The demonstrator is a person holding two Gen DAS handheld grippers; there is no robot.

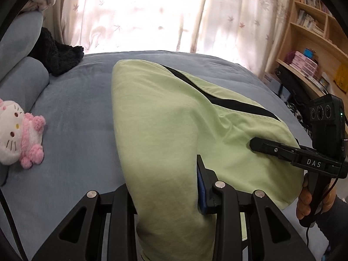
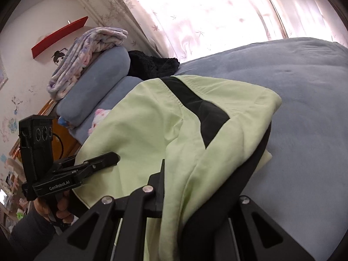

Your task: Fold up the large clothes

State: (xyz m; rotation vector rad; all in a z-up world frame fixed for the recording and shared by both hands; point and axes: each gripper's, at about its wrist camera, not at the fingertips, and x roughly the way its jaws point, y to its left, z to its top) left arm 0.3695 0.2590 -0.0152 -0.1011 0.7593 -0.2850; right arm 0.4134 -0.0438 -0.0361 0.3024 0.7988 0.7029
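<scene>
A light green garment with black panels [image 1: 165, 113] lies draped across a blue-grey bed [image 1: 76, 108], its near end lifted off the bedding and gathered at both grippers. The left gripper [image 1: 167, 198] has the cloth running between its fingers: the blue-padded right finger [image 1: 202, 193] presses the fabric's side, while the other finger is hidden behind the fold, so the grip looks closed on the garment. In the right wrist view, the right gripper [image 2: 195, 195] likewise has green cloth and a black panel draped over and between its fingers, apparently pinched, though the cloth hides the contact itself. Seen from the left wrist camera, its tip [image 1: 256, 144] rests on the green fabric at the garment's right edge.

The garment's long axis runs away from both grippers toward the curtained window [image 1: 141, 10], its far end lying flat on the bed. Both hands sit at the near end, side by side, the left at the garment's left portion and the right at its right edge; neither is clearly nearer the far end. A fold would likely mean carrying this held end forward along that axis.

A pink-and-white cat plush [image 1: 17, 130] lies well apart to the left, a dark fuzzy cloth [image 1: 58, 58] rests near the blue pillows [image 2: 95, 82], and a wooden bookshelf [image 1: 313, 34] stands at right.
</scene>
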